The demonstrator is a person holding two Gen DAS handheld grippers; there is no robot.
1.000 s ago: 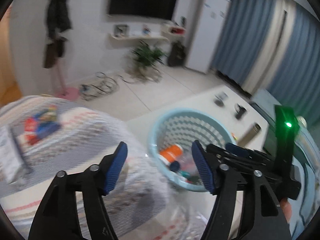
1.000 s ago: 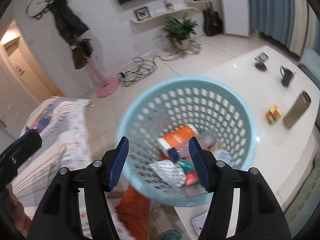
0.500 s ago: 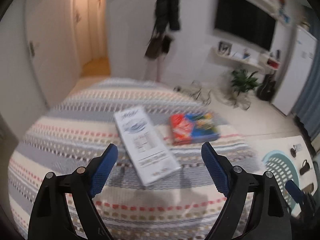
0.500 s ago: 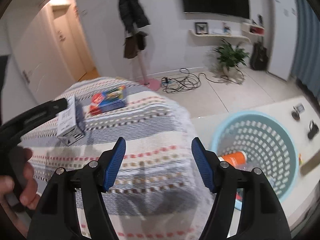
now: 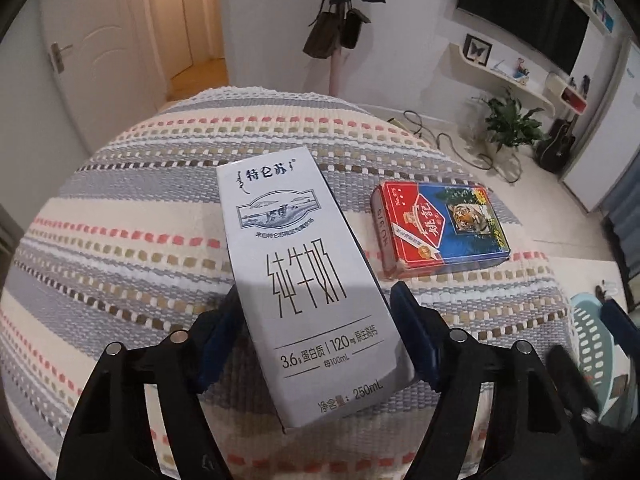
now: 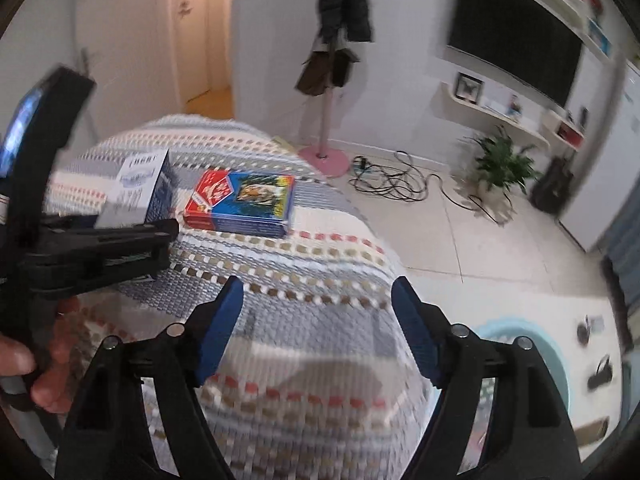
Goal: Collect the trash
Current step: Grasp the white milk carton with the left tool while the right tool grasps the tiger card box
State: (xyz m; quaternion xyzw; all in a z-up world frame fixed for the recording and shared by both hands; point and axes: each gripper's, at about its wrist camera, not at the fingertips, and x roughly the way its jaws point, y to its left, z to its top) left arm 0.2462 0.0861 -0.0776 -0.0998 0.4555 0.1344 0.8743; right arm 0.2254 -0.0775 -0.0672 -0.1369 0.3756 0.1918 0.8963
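- My left gripper (image 5: pixel 316 320) stood with its jaws wide, one blue pad on each side of the milk carton (image 5: pixel 304 276). I could not tell whether the pads touched it.
- The carton lay flat on the striped cover (image 5: pixel 120 240), print upward, its near end between the fingers.
- A red and blue card box (image 5: pixel 438 226) lay flat on the same cover, near the carton's right side and apart from it.
- My right gripper (image 6: pixel 318 318) was open and held nothing; it hung over the cover nearer the camera than both items.
- From the right wrist, the left gripper (image 6: pixel 132 240) showed at the carton (image 6: pixel 138 186), with the hand (image 6: pixel 44 364) gripping its handle. This view was blurred.
- The cover was woven, in grey, cream and white bands with red and brown dashes, and it filled the lower part of both views.
- A pale blue basket (image 6: pixel 540 344) sat at lower right on a white table (image 6: pixel 596 308); its contents could not be read.
- The floor (image 6: pixel 452 216) was pale tile, with dark cables (image 6: pixel 392 180) lying loose on it.
- A coat stand (image 6: pixel 328 92) on a pink base stood by the white wall, with a dark coat and bags.
- A black television (image 5: pixel 524 12) hung over a white shelf (image 5: pixel 500 68). A potted plant (image 5: pixel 512 124) and a guitar (image 5: pixel 558 144) stood below.
- A white door (image 5: pixel 104 56) was shut at left, and a lit corridor (image 5: pixel 192 24) opened beside it.
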